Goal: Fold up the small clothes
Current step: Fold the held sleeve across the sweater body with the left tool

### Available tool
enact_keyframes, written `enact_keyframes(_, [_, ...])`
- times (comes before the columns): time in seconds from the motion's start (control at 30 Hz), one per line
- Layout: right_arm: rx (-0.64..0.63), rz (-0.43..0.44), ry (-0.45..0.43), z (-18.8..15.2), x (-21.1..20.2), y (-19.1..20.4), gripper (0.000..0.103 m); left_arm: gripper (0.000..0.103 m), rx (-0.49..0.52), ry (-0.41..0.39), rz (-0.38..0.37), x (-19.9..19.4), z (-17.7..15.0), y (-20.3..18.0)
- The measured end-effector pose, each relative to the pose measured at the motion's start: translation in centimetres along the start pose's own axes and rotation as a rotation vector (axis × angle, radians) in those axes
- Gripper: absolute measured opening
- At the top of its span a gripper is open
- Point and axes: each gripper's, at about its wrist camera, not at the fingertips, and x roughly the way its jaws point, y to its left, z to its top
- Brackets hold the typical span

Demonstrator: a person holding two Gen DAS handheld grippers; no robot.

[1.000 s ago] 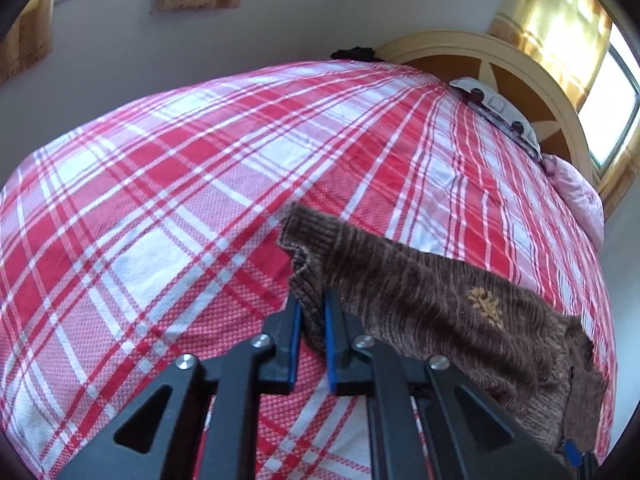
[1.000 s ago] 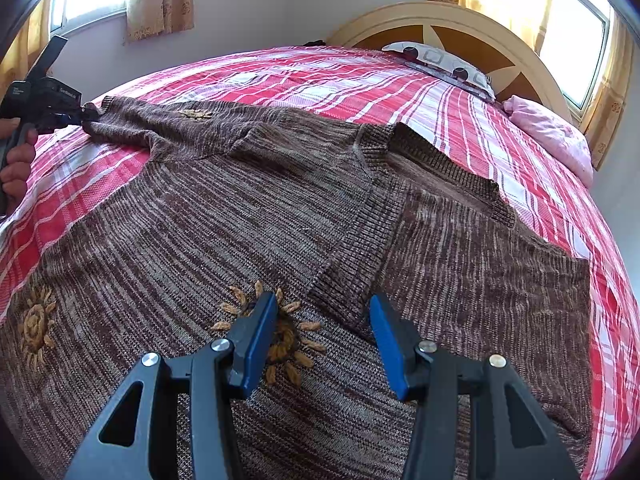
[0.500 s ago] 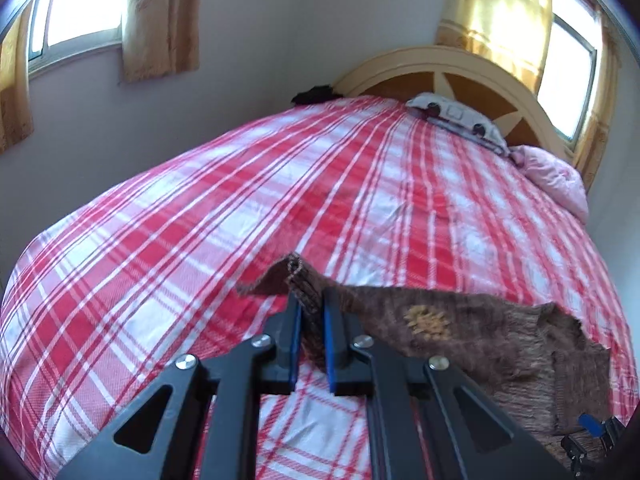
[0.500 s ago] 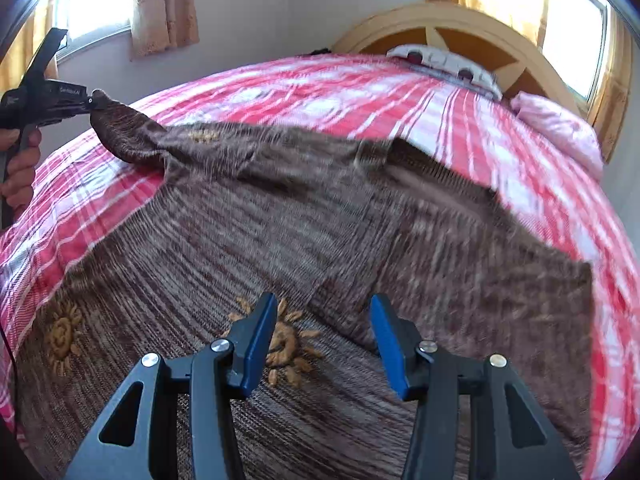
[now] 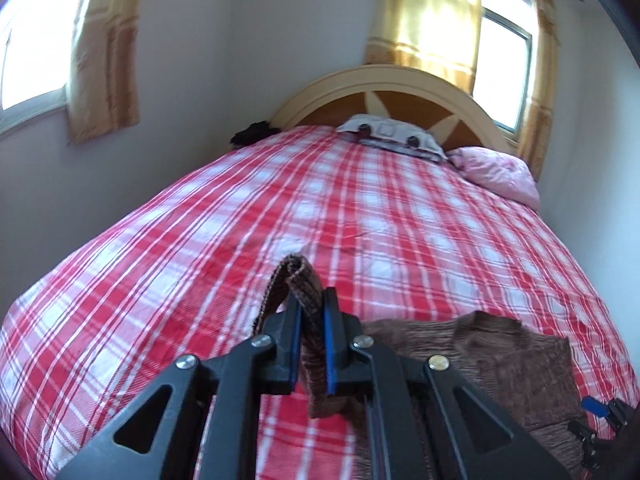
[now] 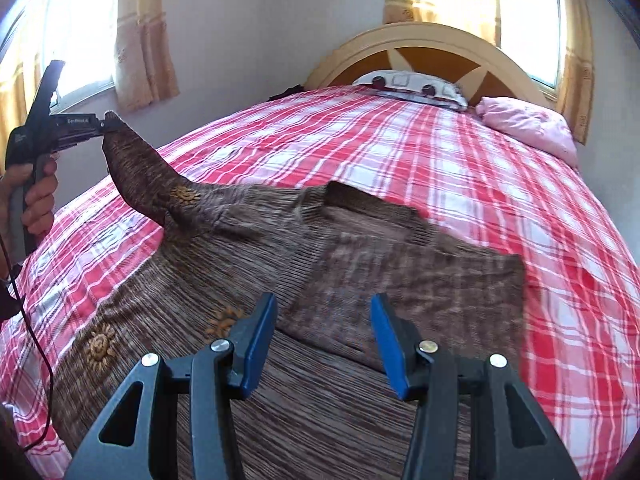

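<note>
**Sleeve cuff lifted off the bed at the left edge**

At the left edge of the bed, a hand holds the left gripper, which is clenched on the ribbed cuff of the brown knitted sweater; the cuff loops up above the blue pads and the sleeve hangs in the air, slanting down to the shoulder; the sweater's body lies flat on the red plaid sheet, across the near half of the bed, with sun motifs toward its left side; a folded panel lies over the right part; the right gripper hovers above the sweater's middle, released, nothing between its pads; two pillows rest by the headboard at the far edge.
</note>
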Motion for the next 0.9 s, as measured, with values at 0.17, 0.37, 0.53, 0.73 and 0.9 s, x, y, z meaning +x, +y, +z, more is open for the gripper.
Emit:
enact_keyframes(0.17, [0.068, -0.032, -0.032, -1.3, -2.2, -3.6, 0.05, 0.01, 0.052, -0.012, -0.054, -0.7, 0.3, -3.7])
enact_keyframes(0.37, [0.158, -0.066, -0.053, -3.2, -3.4, -7.3, 0.05, 0.01, 0.107, 0.008, -0.105, -0.3, -0.3, -8.0])
enact_keyframes(0.53, [0.225, -0.062, -0.07, -4.6, -4.1, -9.3, 0.05, 0.01, 0.16, 0.036, -0.15, 0.2, -1.6, -12.1])
enact_keyframes(0.73, [0.265, -0.047, -0.062, -6.5, -3.7, -10.0, 0.05, 0.01, 0.201, 0.08, -0.218, 0.8, -3.5, -16.8])
enact_keyframes(0.9, [0.281, -0.036, -0.061, -7.0, -3.4, -10.4, 0.05, 0.01, 0.248, 0.134, -0.25, 1.9, -6.2, -19.9])
